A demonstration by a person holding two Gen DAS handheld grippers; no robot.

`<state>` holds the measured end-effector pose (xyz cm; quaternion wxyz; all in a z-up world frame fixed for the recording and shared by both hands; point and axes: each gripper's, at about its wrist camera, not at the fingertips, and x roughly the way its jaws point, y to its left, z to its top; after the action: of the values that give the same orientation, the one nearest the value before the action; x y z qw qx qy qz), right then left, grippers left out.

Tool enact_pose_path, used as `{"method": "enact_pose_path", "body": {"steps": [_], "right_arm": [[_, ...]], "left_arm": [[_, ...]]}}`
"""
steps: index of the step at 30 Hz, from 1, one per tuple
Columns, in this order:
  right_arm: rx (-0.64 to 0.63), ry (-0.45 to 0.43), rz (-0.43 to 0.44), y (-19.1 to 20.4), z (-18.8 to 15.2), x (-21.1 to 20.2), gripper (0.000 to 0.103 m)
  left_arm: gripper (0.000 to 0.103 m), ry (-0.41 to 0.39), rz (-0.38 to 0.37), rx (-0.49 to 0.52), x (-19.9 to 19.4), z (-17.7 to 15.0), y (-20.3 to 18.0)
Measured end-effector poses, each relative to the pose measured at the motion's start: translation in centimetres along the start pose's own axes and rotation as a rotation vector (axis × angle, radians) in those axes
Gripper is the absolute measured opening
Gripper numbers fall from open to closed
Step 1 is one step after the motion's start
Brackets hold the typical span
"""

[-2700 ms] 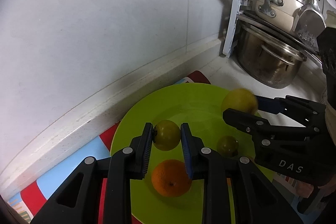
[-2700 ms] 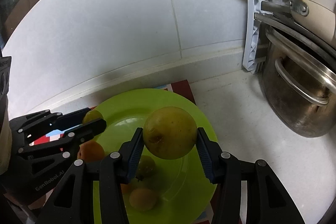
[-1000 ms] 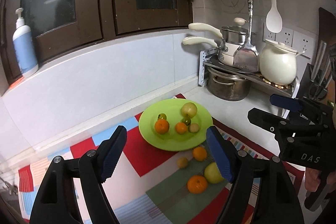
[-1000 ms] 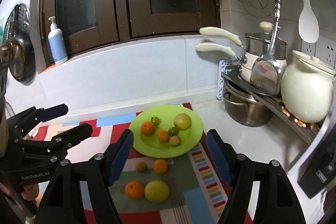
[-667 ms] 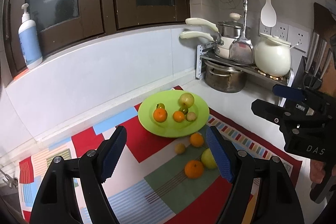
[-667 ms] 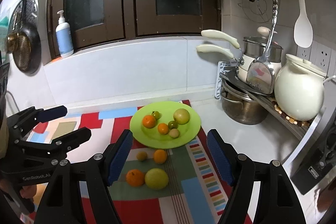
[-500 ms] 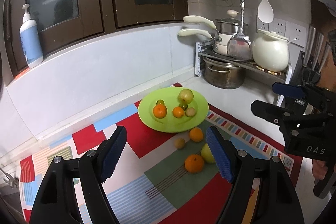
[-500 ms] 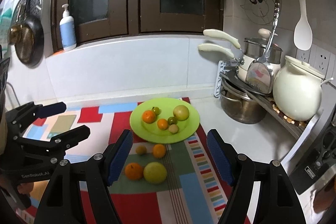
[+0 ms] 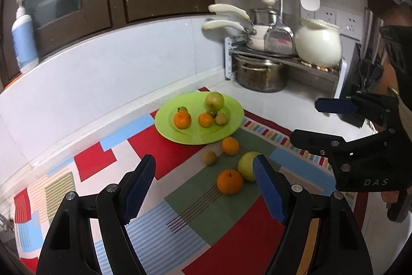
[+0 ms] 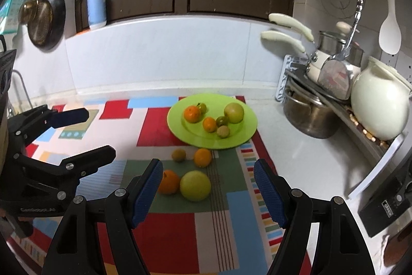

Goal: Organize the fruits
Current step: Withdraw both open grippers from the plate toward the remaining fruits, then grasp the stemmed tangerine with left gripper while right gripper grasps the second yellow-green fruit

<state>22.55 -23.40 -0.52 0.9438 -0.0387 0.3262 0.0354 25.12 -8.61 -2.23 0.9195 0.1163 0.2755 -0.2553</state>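
Fruit lies loose on the mat (image 10: 180, 231) near the green plate (image 10: 247, 132); both hand-held grippers, left (image 9: 203, 184) and right (image 10: 208, 188), gape empty above.

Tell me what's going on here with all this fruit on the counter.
A person is sorting fruit with a handheld gripper in each hand. The left gripper and right gripper are both open and empty, held above the patchwork mat. Five fruits sit on the green plate. Four are off the plate on the mat: two oranges, a yellow-green fruit and a small brownish one.
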Motion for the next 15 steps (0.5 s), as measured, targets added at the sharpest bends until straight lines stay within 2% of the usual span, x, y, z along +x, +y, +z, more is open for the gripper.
{"method": "enact_pose_path", "body": {"steps": [7,15], "right_arm": [[-0.053,0.055,0.028,0.3,-1.1,2.2,0.073],[-0.182,0.143,0.059,1.1,-2.5,5.4,0.073]], "left_arm": [[0.077,0.024,-0.02,0.072,1.8,-1.0,-0.5],[0.074,0.085,-0.076,0.175,4.5,-2.3,-1.0]]}}
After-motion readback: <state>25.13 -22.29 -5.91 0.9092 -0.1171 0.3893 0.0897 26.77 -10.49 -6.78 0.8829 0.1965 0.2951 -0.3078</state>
